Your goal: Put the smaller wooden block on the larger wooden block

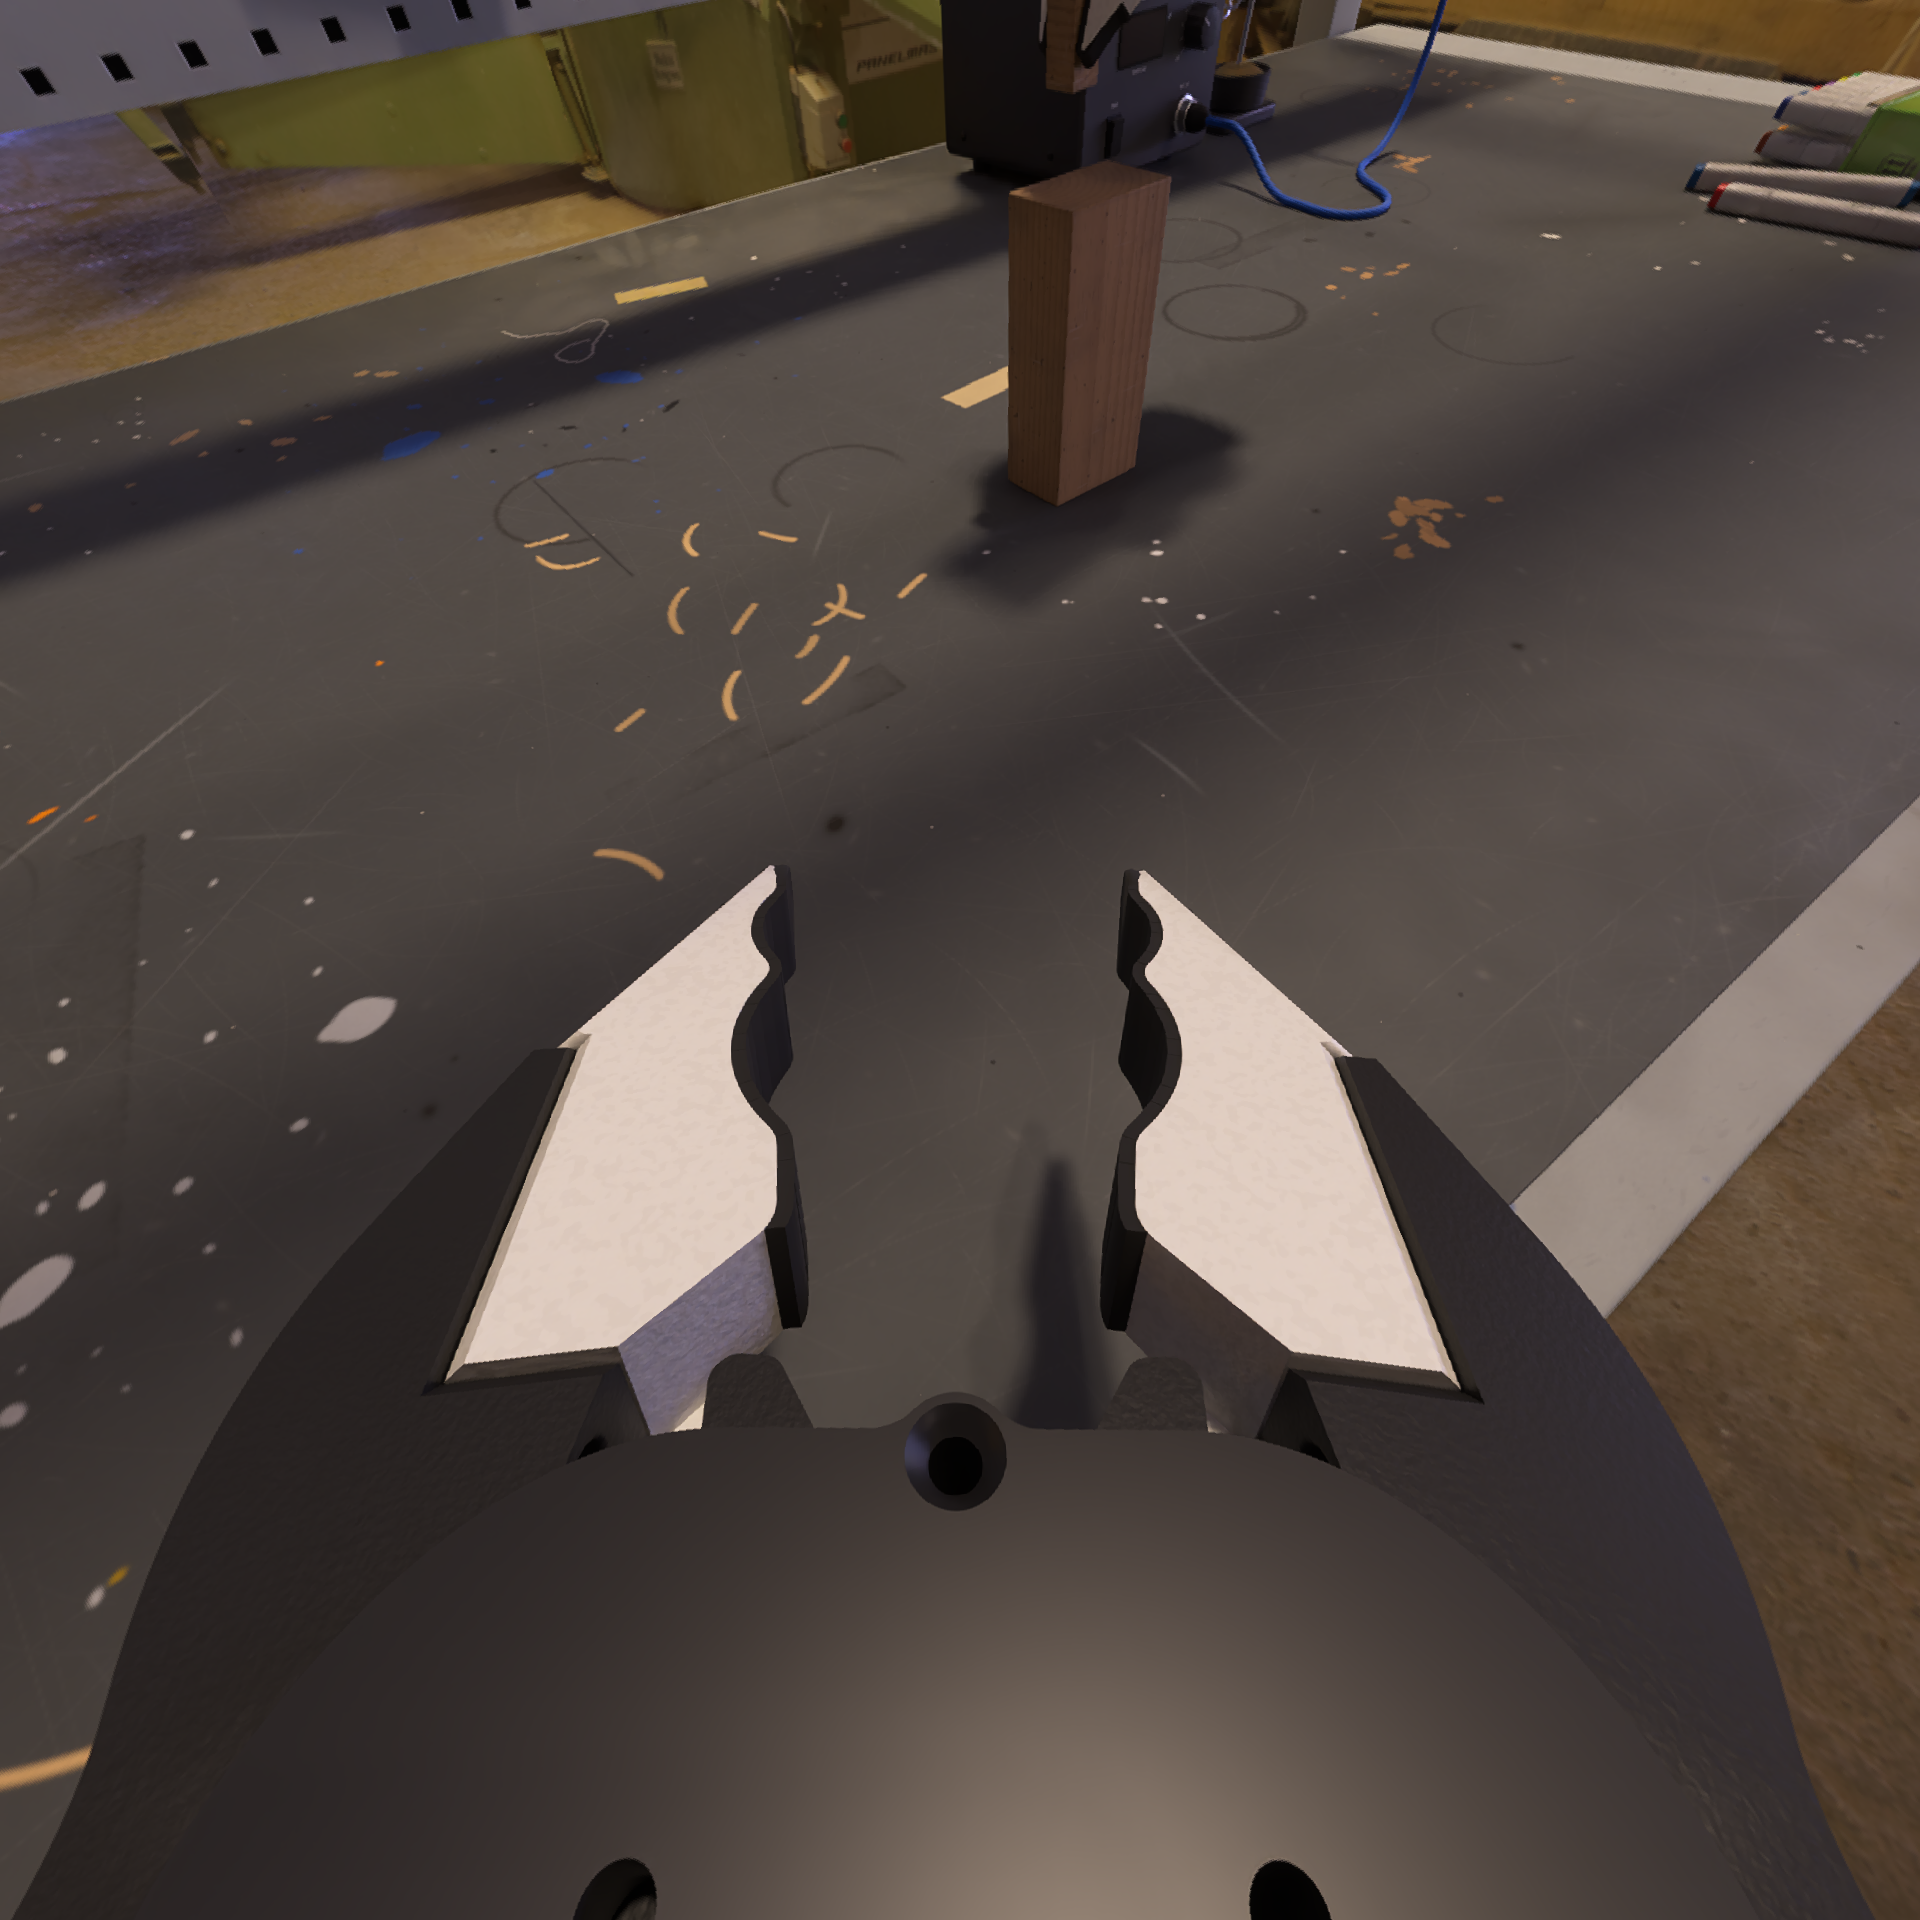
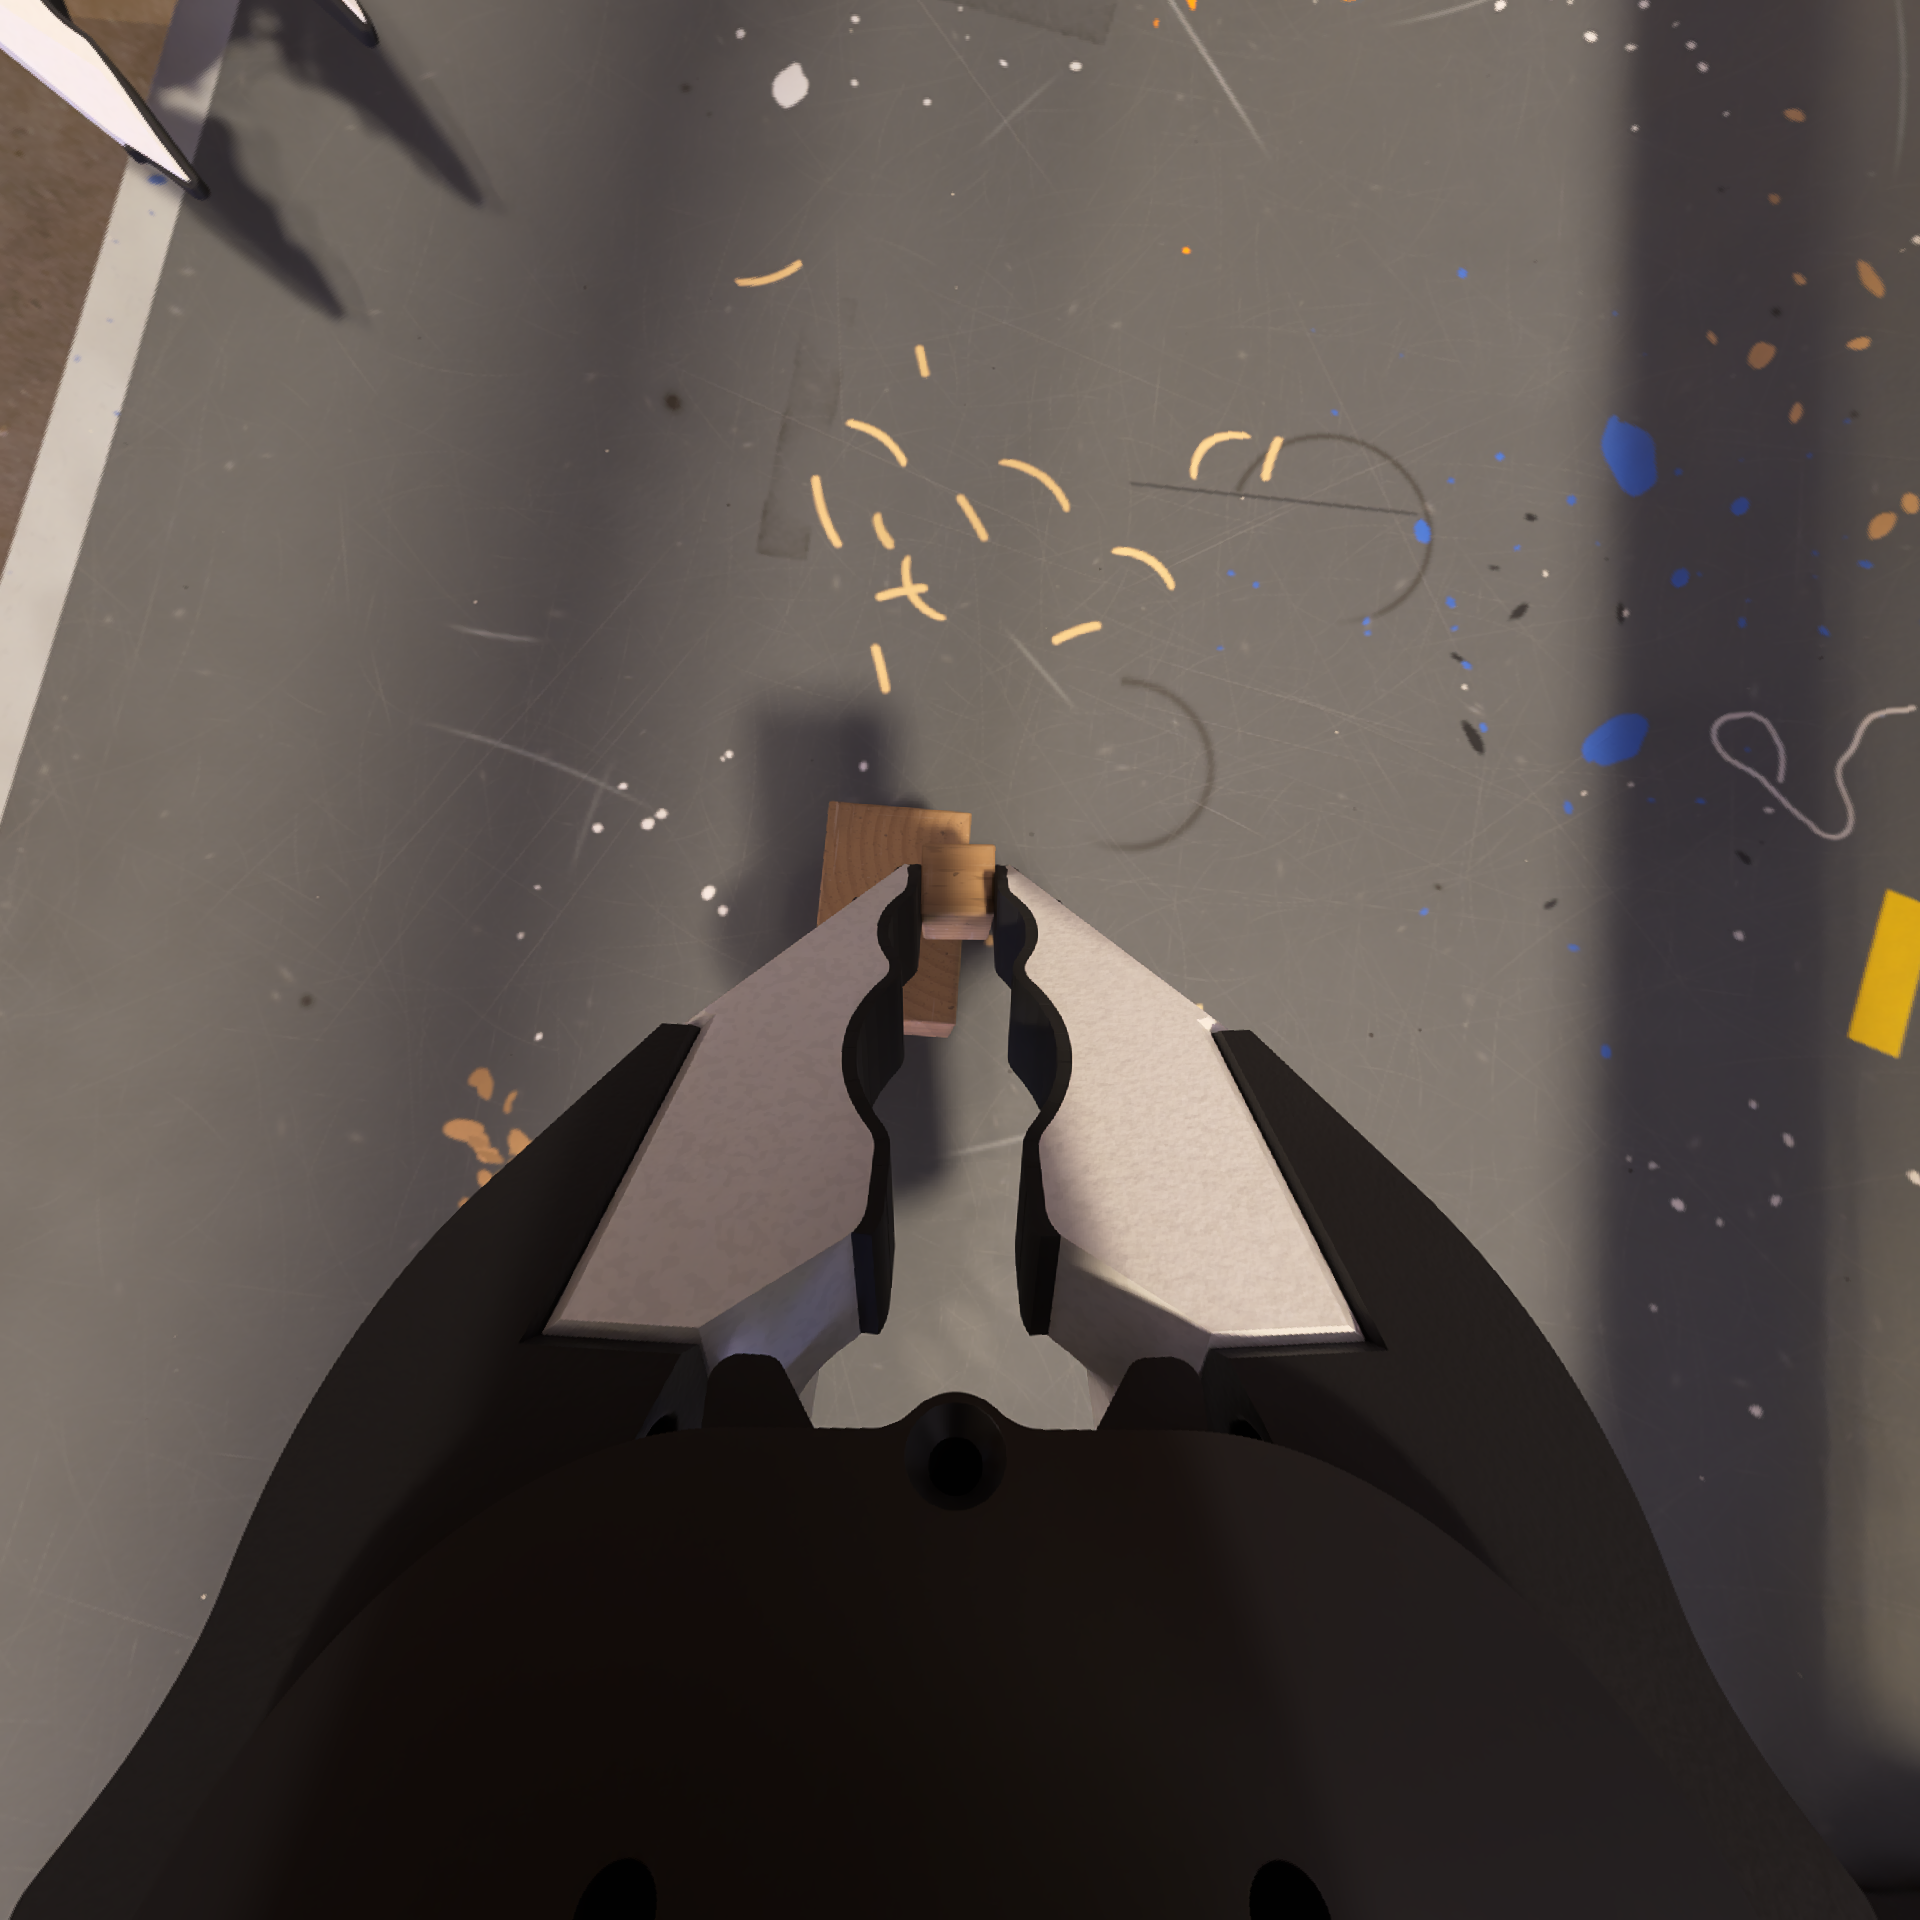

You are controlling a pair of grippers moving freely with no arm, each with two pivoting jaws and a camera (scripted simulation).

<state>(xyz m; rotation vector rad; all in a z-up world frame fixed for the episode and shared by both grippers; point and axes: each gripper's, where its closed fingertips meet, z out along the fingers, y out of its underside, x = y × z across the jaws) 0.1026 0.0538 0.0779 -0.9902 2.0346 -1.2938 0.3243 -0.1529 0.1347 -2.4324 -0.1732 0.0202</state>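
Note:
The larger wooden block stands upright on the dark table, well ahead of my left gripper, which is open and empty low over the table. My right gripper points down and is shut on the smaller wooden block. It holds that block above the larger block's top face, offset toward one edge. In the left wrist view the smaller block shows at the top edge, clear of the larger block's top with a gap.
A dark device box with a blue cable stands behind the larger block. Markers lie at the far right. The table's pale edge runs along the right. The left gripper's fingers show at the right wrist view's top left.

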